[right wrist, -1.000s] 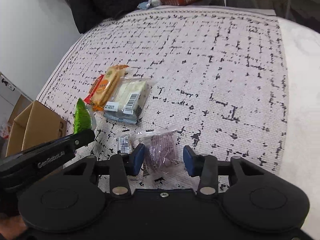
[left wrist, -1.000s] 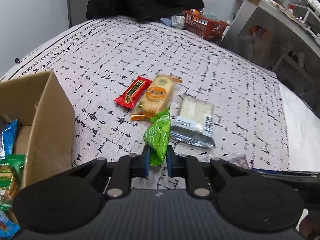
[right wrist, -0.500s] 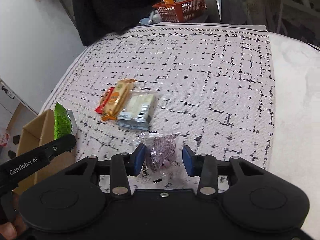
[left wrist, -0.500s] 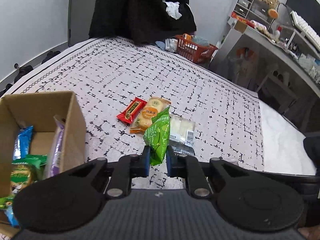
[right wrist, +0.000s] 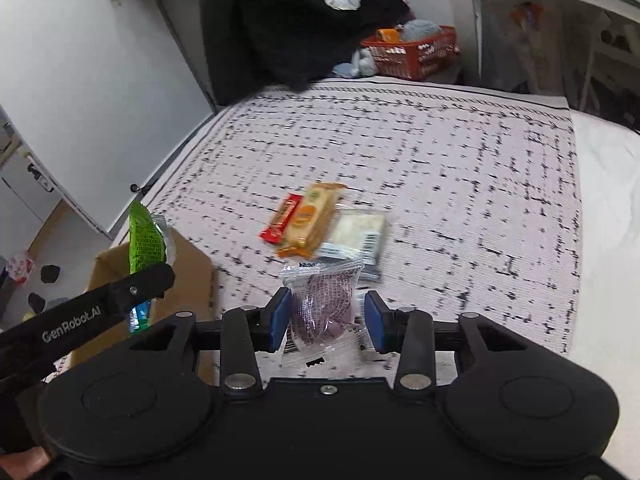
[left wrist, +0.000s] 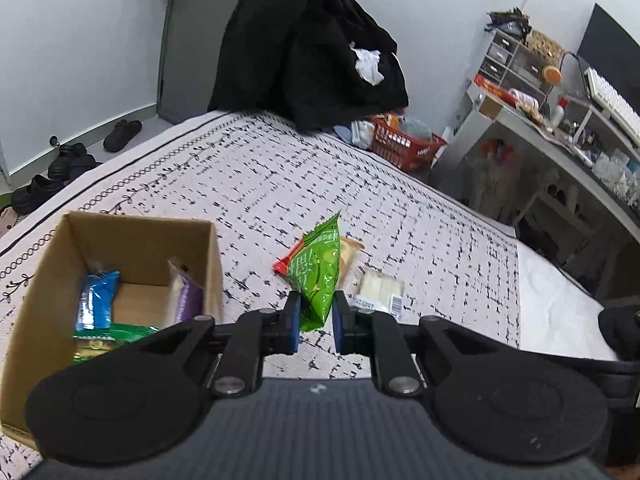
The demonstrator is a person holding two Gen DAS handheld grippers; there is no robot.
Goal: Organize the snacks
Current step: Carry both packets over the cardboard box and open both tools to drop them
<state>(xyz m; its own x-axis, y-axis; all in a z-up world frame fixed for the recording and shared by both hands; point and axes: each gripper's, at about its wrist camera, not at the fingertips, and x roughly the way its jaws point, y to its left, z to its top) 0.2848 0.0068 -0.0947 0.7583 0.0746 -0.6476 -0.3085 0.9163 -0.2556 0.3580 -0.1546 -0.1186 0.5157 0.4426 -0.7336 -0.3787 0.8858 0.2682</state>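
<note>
- Nearest, the left gripper (left wrist: 316, 322) tilts down over the patterned bedspread (left wrist: 256, 184), its blue pads pinching the lower end of a green snack packet (left wrist: 316, 276); the packet stands upright between them, held clear of the cloth.
- From the right wrist view that same gripper reaches in from the left edge, with the green packet above the box and a fingertip of the person's hand (right wrist: 24, 458) just showing at the bottom corner.
- The right gripper (right wrist: 328, 320) also points down at a slant; a clear wrapper with a purple snack inside (right wrist: 324, 308) sits between its pads. The left pad presses the wrapper, the right pad looks a little apart from it, and the packet appears lifted off the bedspread.
- Just left of the left gripper stands an open cardboard box (left wrist: 140, 232) on the bedspread, holding a blue packet (left wrist: 96, 300), a purple packet (left wrist: 186, 300) leaning on its right wall, and a green-and-yellow packet (left wrist: 108, 340) at the near side.
- Beyond the grippers three snacks lie in a cluster on the cloth: a red bar (right wrist: 282, 220), an orange-labelled biscuit pack (right wrist: 310, 220) touching it, and a clear pack of pale wafers (right wrist: 358, 236) with a barcode, partly under the biscuit pack.
- Farther off, an orange basket (left wrist: 404, 148) sits past the far edge of the bed, beside a heap of black clothing (left wrist: 304, 48).
- At the far right, a cluttered white desk (left wrist: 532, 128).
</note>
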